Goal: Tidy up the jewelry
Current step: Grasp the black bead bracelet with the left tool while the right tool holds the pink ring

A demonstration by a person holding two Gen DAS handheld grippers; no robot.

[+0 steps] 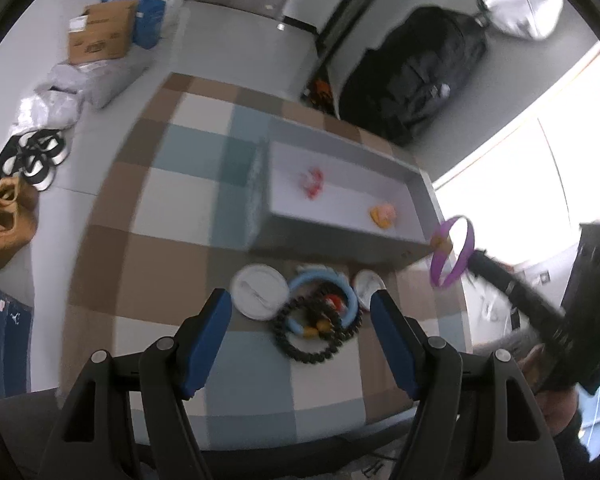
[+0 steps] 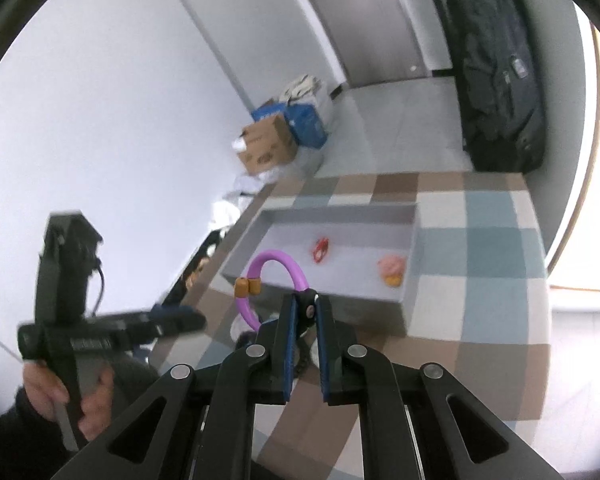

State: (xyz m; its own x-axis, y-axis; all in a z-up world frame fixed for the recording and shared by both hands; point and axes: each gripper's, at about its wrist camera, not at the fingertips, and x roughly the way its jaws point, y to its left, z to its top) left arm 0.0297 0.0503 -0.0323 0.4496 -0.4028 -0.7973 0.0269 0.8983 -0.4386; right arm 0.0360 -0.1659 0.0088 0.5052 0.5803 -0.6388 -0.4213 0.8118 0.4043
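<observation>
Your right fingers (image 2: 290, 320) are pinched tight on a purple ring (image 2: 274, 264), gripping it at its lower edge so the loop stands up above the tips. An orange bead (image 2: 242, 286) sits on the ring's left side. Seen from the right wrist, the ring hangs in front of the near wall of the grey tray (image 2: 410, 272), over the checked table (image 2: 480, 240); whether it is above the tray or short of it, you cannot tell from these views. From the left wrist, the same ring (image 1: 452, 252) shows just off the tray's (image 1: 340, 236) right corner, at the end of your right gripper (image 1: 478, 258).

Your left gripper (image 1: 302, 308) has its blue pads (image 1: 206, 340) spread wide with nothing between them. It hovers over a cluster on the table: a black bead bracelet (image 1: 312, 344), a pale blue ring (image 1: 320, 284) touching it, and two white discs (image 1: 258, 292) on either side.

Inside the tray lie a red piece (image 1: 312, 182) and an orange-pink piece (image 1: 384, 214), well apart. Your left hand (image 2: 66, 396) holds the left gripper's handle.
</observation>
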